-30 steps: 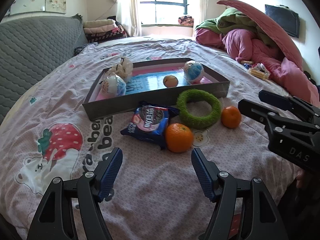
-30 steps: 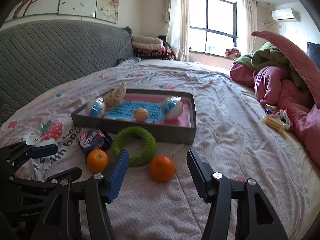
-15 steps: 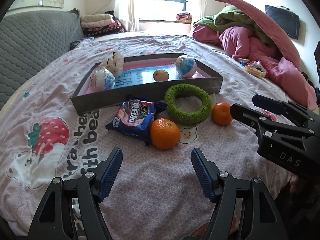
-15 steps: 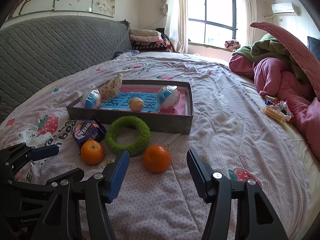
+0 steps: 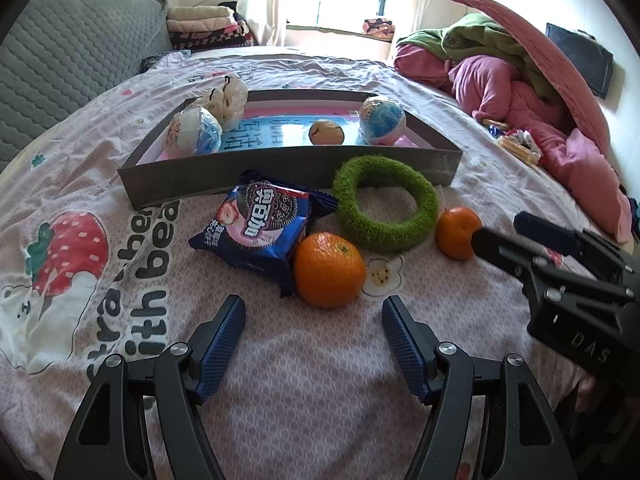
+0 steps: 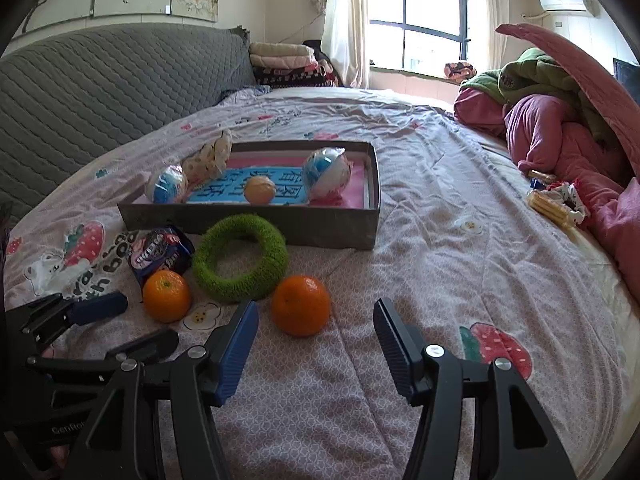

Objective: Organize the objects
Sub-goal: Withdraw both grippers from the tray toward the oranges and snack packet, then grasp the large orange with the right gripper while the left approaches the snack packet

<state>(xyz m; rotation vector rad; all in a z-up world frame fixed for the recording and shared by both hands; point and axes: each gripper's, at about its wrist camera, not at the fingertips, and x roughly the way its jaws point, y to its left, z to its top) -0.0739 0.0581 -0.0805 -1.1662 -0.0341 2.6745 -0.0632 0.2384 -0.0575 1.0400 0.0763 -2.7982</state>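
On the bed (image 5: 280, 360), the tray (image 5: 280, 168) lies behind the snack packet (image 5: 260, 228), ring (image 5: 386, 212) and two oranges (image 5: 330, 270).

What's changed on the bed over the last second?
The left gripper has eased down toward the nearer orange, which now looms larger ahead of its open jaws. Nothing was grasped or released. The right gripper, the tray and the loose items stayed put.

**Black frames, blue pads**

Both the left gripper (image 5: 313, 334) and right gripper (image 6: 316, 338) had black angular linkage arms joined by silver screws, with ribbed blue pads (image 5: 222, 344). White letters "DAS" marked the right one's housing.
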